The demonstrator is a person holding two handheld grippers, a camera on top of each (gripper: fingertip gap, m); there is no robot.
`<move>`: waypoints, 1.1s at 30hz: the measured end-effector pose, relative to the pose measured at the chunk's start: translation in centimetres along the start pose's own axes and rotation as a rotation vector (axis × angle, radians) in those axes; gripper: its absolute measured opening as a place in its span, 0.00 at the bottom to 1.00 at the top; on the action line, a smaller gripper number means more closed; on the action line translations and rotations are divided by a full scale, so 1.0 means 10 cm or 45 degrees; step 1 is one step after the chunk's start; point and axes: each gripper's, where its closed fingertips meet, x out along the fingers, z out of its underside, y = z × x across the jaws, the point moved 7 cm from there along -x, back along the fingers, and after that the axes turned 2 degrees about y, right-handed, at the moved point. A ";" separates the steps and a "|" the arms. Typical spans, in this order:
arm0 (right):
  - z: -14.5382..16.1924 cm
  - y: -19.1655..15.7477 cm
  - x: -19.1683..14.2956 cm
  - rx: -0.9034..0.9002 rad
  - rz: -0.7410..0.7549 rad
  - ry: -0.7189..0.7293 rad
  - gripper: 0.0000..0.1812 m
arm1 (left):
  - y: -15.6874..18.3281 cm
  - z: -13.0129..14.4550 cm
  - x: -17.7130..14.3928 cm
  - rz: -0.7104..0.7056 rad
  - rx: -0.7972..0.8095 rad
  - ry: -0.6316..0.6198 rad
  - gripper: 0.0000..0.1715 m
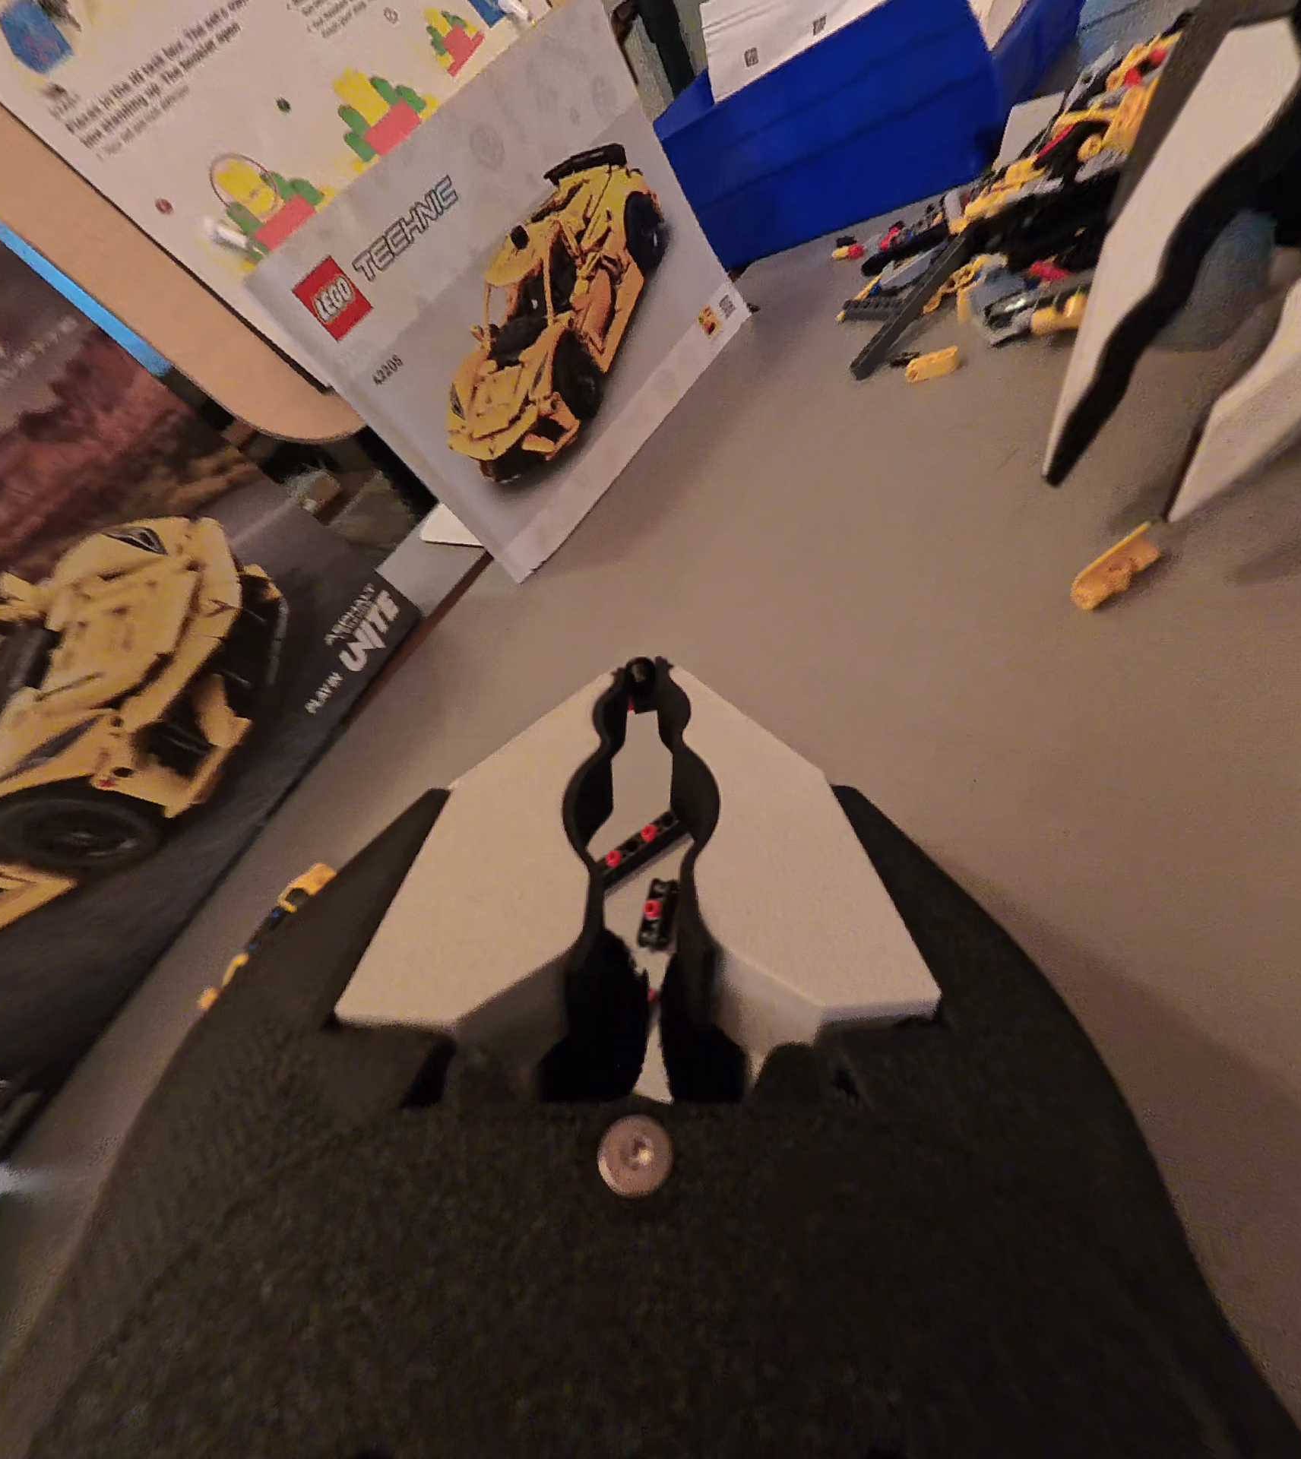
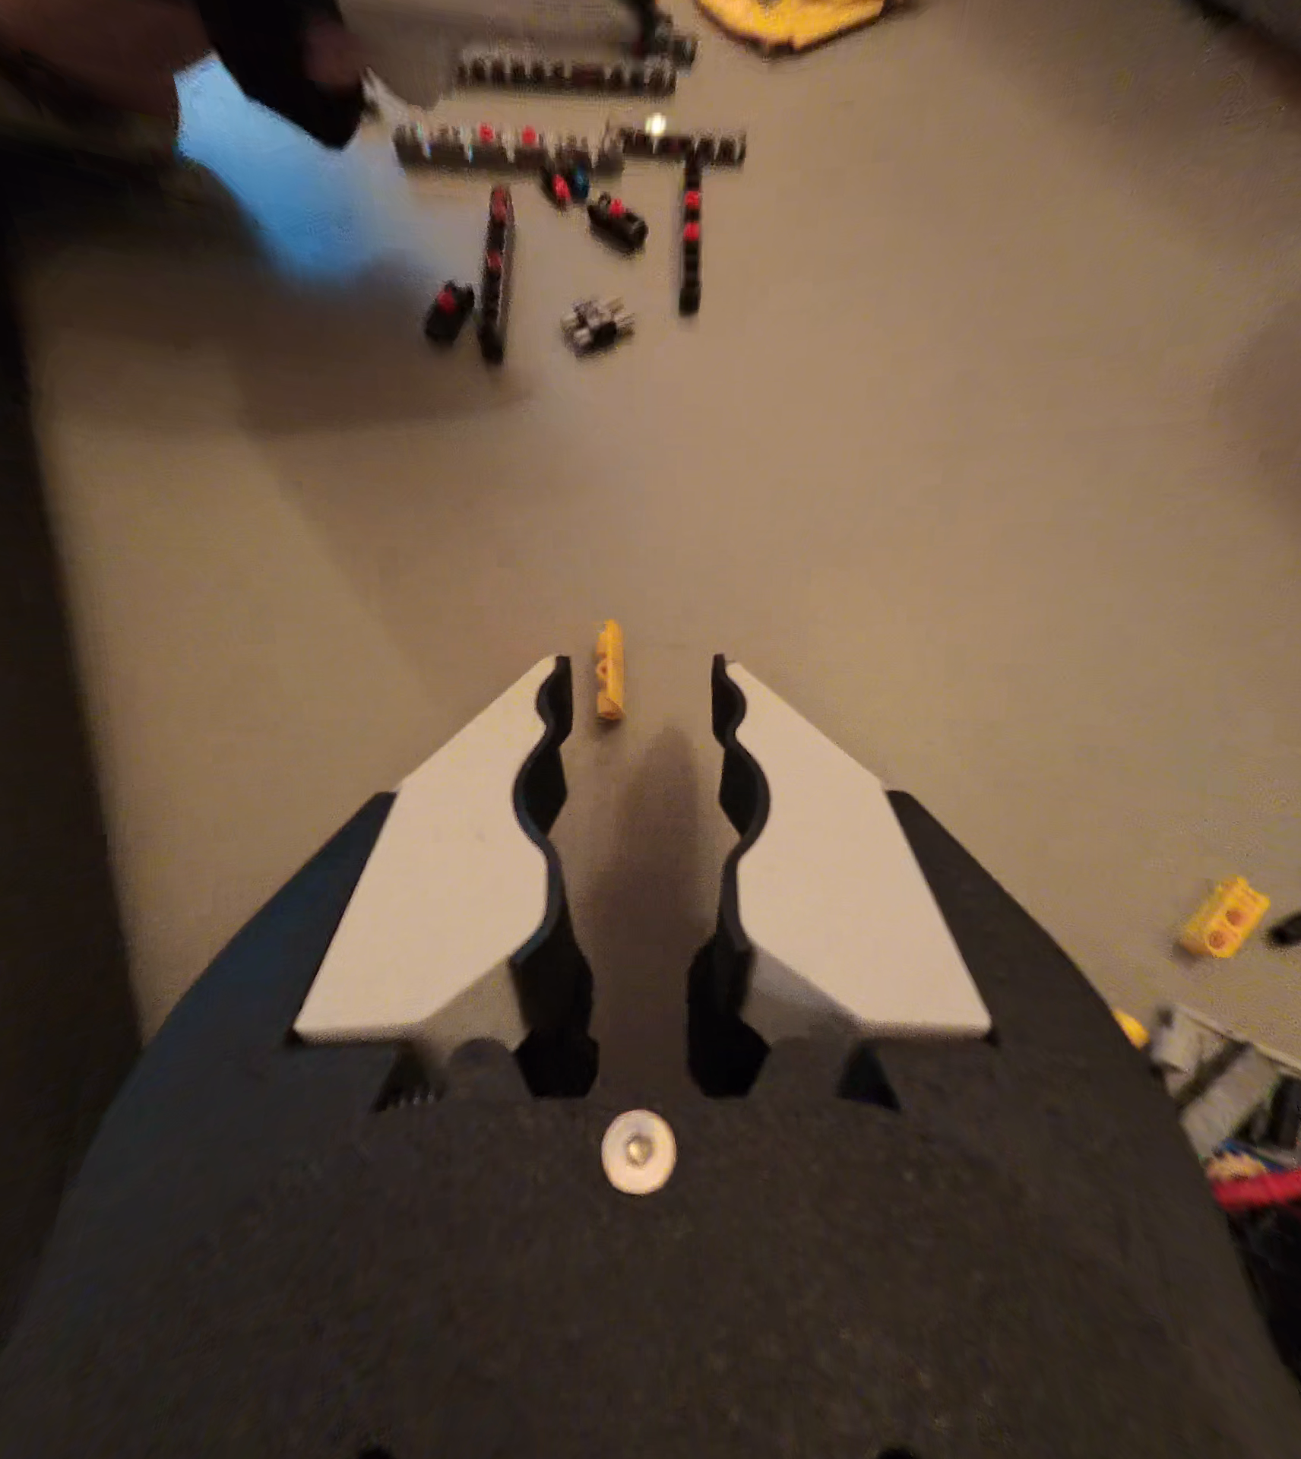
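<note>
The left claw (image 1: 641, 677), low in the frame, points up-frame, pinching what seems to be 1 small black pin (image 1: 639, 671) at its tips. The right claw (image 2: 641, 679) hangs spread over the worktop (image 2: 947, 513), 1 yellow piece (image 2: 608, 669) lying between its tips, nearer the left finger. 2 yellow pieces show.

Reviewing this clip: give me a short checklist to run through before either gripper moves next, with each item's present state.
1. Left gripper shut on the small black piece: ok.
2. Grip on it secure: cannot tell, it is pinched only at the tips.
3. Right gripper open: ok.
4. Yellow piece lies between its fingers, nearer the left one: ok.
5. Fingers touching the yellow piece: cannot tell.
6. Table around the yellow piece bare: ok.
</note>
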 end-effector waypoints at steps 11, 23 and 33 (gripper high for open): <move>0.18 0.61 -0.95 0.249 0.587 0.170 0.01 | -0.58 0.07 -0.34 -0.074 -0.305 0.036 0.04; 0.56 0.93 -1.47 0.425 0.844 0.073 0.14 | 0.38 0.24 -1.01 0.375 -0.254 -0.374 0.04; -0.84 0.23 0.26 0.233 -0.320 0.063 0.16 | 0.33 0.52 -0.71 0.097 0.204 -0.628 0.04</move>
